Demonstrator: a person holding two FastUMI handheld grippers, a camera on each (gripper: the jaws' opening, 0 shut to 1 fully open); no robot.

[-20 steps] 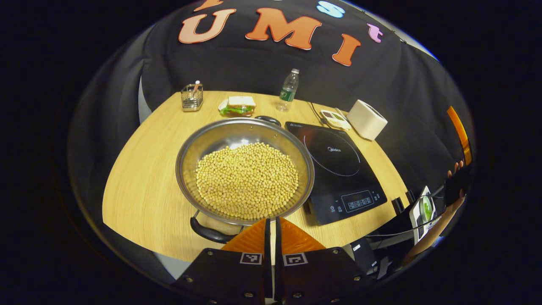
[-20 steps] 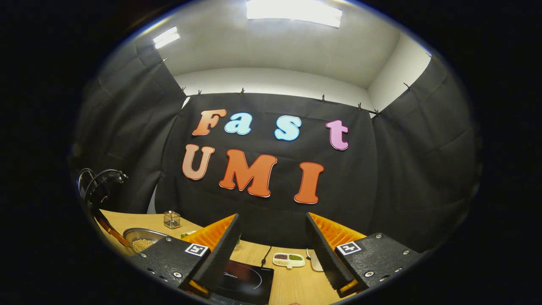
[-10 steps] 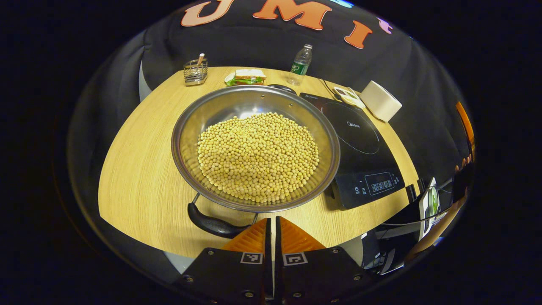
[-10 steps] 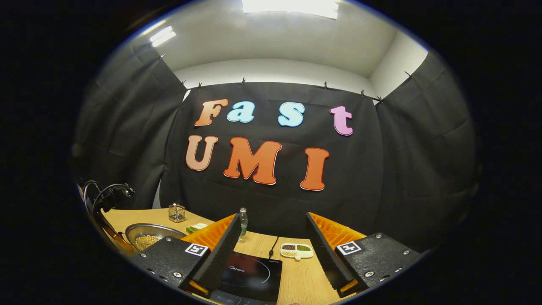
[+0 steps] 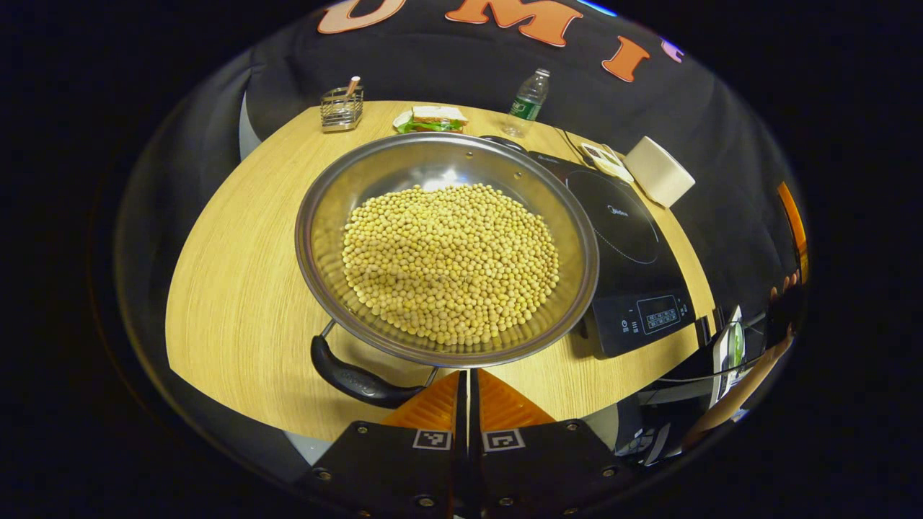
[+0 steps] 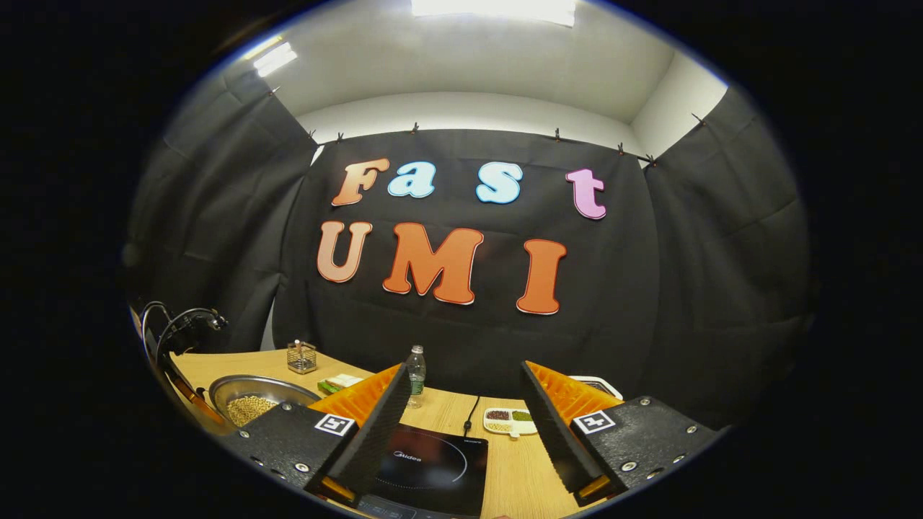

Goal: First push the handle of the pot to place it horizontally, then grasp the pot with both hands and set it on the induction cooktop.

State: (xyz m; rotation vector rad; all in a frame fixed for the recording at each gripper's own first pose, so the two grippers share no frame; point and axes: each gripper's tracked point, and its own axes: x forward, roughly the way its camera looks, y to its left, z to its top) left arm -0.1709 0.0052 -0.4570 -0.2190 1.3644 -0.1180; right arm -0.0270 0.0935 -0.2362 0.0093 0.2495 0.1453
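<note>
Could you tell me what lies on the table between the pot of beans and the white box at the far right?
In the left gripper view, the induction cooktop lies between the pot and the white box; the pot's rim overlaps its near edge.

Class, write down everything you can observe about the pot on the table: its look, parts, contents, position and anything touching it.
The pot is a wide, shallow, shiny metal pan, upright on the wooden table. It holds a heap of pale yellow beans covering its bottom. A dark loop handle on metal struts sticks out at its near side; a second dark handle shows at the far rim. It sits just beside the black induction cooktop, not on it. The left gripper, fingers shut, is close to the near handle; contact cannot be told.
</note>
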